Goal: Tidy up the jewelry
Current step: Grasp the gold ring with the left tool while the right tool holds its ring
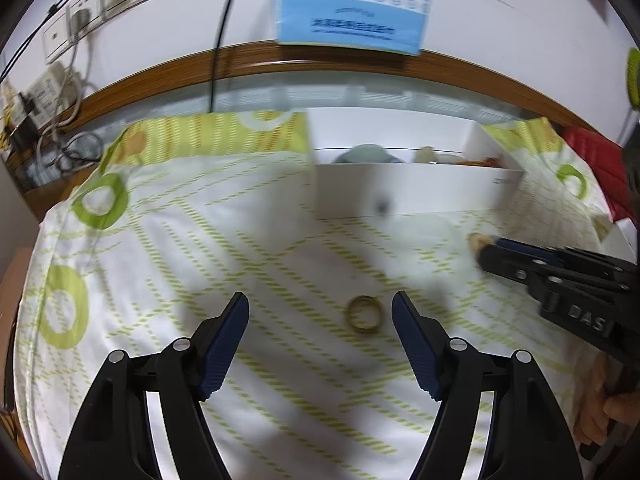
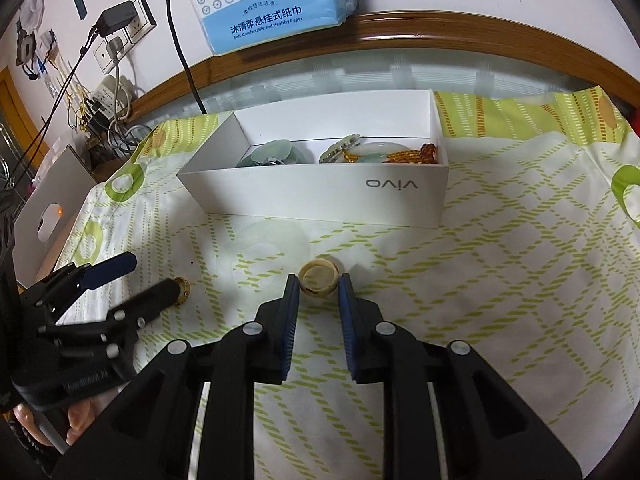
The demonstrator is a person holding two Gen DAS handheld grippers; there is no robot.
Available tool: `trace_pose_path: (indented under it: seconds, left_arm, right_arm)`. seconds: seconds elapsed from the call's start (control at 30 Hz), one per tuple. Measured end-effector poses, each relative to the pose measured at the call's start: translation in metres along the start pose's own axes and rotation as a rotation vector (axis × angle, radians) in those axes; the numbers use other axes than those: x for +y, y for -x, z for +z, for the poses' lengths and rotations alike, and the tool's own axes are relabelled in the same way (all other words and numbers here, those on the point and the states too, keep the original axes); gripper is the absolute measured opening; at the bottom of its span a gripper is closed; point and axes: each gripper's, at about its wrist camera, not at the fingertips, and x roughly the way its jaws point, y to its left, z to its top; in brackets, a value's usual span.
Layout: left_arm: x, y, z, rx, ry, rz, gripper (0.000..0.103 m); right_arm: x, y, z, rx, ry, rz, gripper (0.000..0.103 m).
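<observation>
Green-patterned cloth covers the surface, with a white box of jade and bead pieces at its far side. Nearer, the left tool stands spread, a brass ring lying on the cloth between its fingers, untouched. To its right, the right tool pinches a cream ring.

Jewelry on the cloth, more in the box

A cream ring lies flat, pinched at its sides; a gold ring lies flat nearby; the open white box holds jade pendants and amber beads.
</observation>
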Motion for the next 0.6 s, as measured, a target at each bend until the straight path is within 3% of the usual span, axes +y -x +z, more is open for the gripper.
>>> trace_pose_path:
  seconds: [0.07,0.13,0.2,0.3,0.6]
  left_arm:
    - [-0.006,-0.002,-0.001,0.001,-0.027,0.003,0.074]
    - [-0.012,-0.007,-0.001,0.013,-0.059,0.030,0.059]
    - [-0.014,-0.009,-0.001,0.016,-0.071,0.012,0.036]
    - [-0.015,-0.008,-0.001,0.010,-0.084,0.005,0.020]
    - [0.005,-0.003,0.001,0.001,0.015,-0.043,0.020]
  right_arm:
    - [-0.001,0.001,0.000,0.000,0.000,-0.002,0.019]
    - [0.000,0.001,-0.001,0.000,0.001,-0.003,0.019]
    - [0.000,0.001,0.000,0.000,0.001,-0.003,0.019]
    - [0.000,0.001,0.000,0.000,0.001,-0.003,0.019]
    - [-0.001,0.001,-0.001,0.000,-0.009,0.007,0.019]
